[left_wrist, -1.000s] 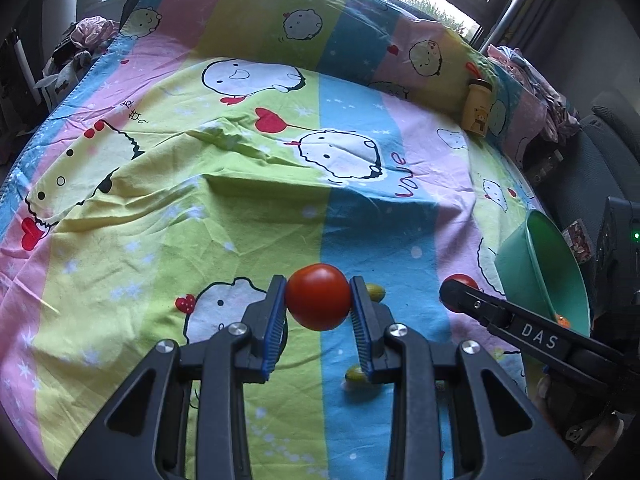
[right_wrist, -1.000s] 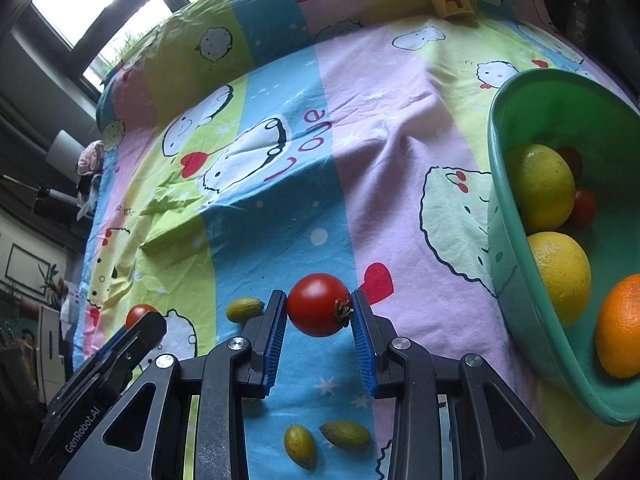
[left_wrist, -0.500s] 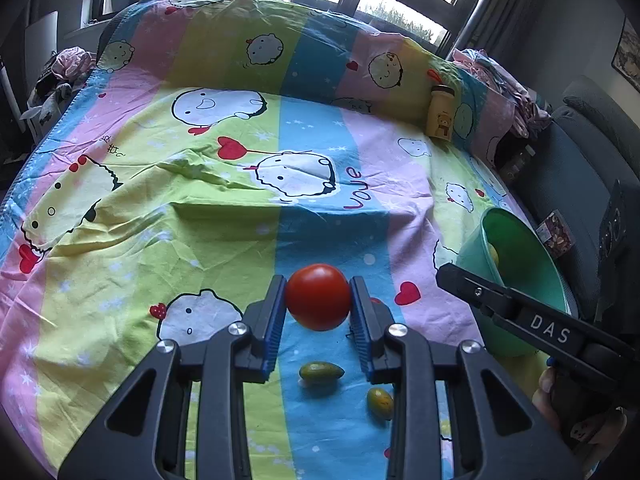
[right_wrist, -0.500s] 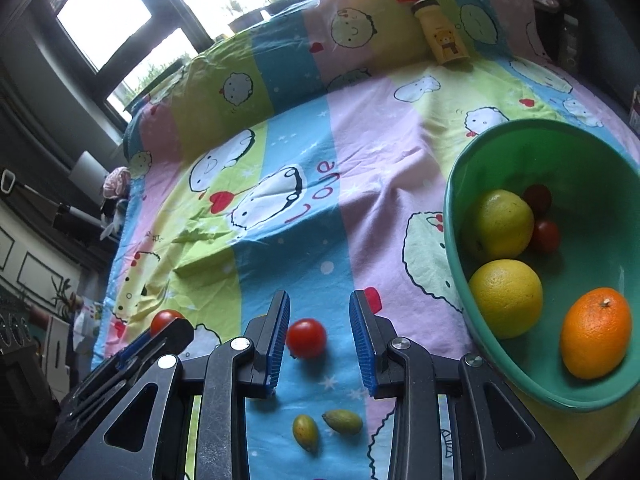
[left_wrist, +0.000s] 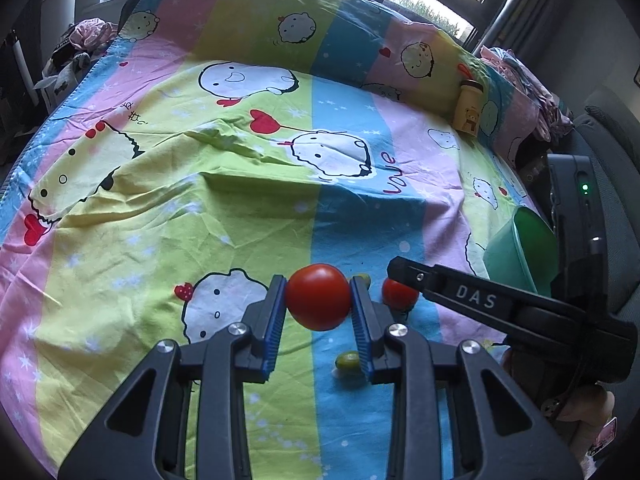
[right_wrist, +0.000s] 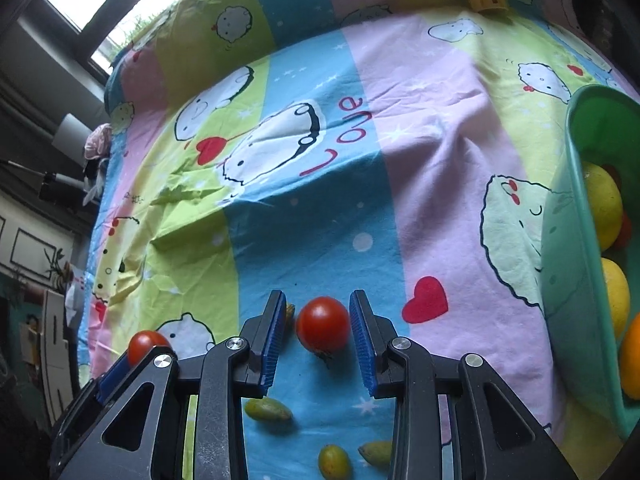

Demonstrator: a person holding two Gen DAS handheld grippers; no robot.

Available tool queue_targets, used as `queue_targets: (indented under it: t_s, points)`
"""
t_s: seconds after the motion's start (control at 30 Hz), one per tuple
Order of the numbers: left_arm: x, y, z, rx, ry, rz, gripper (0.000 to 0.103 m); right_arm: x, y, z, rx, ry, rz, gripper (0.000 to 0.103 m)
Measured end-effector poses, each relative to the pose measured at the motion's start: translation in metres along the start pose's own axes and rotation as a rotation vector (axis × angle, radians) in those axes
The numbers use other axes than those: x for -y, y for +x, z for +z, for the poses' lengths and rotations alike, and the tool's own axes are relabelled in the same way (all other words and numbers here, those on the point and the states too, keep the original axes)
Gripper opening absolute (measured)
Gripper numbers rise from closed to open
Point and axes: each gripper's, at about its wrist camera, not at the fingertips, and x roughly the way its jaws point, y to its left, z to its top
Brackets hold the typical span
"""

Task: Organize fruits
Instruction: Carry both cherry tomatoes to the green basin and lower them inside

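Right gripper (right_wrist: 318,334) no longer clamps small tomato (right_wrist: 323,324); tomato now apparently on bedsheet (right_wrist: 420,168) between jaws, gap at left pad. Green bowl (right_wrist: 560,240) shifted toward frame edge.

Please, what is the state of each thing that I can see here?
Left tongs: shut on a tomato.
Right tongs: open around second tomato lying on sheet.
Green bowl: tilted, holds citrus fruits.
Small green fruits: loose on sheet.
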Motion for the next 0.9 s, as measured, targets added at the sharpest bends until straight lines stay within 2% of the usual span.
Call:
queue_targets:
  t_s: [0.23,0.33,0.5,0.73,0.9]
  points:
    - [0.001,-0.001,0.000,-0.004,0.004,-0.016,0.031,0.002,0.000,-0.009,-0.005,-0.018,-0.036,0.034]
    - [0.003,0.000,-0.001,-0.007,0.005,-0.018,0.031,0.006,0.005,-0.011,-0.034,-0.006,-0.002,0.034]
    - [0.006,0.000,-0.002,-0.010,0.011,-0.019,0.031,0.003,0.009,-0.011,-0.035,-0.011,-0.004,0.034]
    - [0.019,-0.004,-0.002,0.002,0.041,-0.037,0.031,0.008,-0.015,-0.012,0.036,0.005,0.003,0.033]
    - [0.037,-0.007,-0.002,0.013,0.089,-0.047,0.031,0.018,-0.048,-0.012,0.129,0.023,0.017,0.033]
